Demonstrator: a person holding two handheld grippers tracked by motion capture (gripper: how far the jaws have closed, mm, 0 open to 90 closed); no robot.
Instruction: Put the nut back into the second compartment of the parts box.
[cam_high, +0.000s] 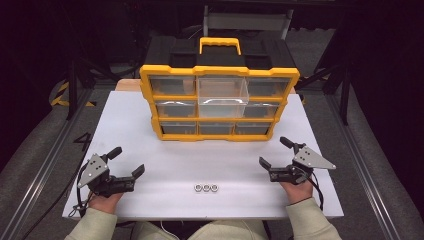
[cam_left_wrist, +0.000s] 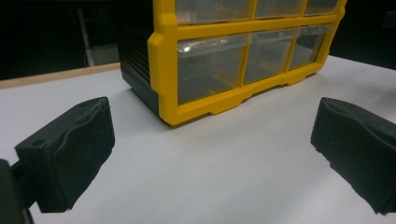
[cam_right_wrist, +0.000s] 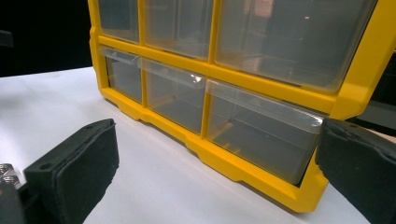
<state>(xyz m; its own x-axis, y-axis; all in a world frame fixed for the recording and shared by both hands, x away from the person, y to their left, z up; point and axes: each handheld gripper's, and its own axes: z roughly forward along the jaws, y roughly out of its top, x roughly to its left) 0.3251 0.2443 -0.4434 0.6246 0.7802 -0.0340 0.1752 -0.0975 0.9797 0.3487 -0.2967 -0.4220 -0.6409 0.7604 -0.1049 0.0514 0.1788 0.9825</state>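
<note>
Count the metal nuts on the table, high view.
3. The nuts sit in a touching row near the table's front edge, between the two grippers: left nut, middle nut, right nut. Drawers could hide more.

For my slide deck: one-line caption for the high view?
Two open claws, left and right, flank three nuts before a yellow drawer organizer.

Two grippers at rest by three nuts

Left gripper (cam_high: 129, 163) and right gripper (cam_high: 275, 152) gape apart on the white table (cam_high: 150, 125), nuts (cam_high: 206, 188) between, yellow drawer organizer (cam_high: 219, 102) behind.
</note>
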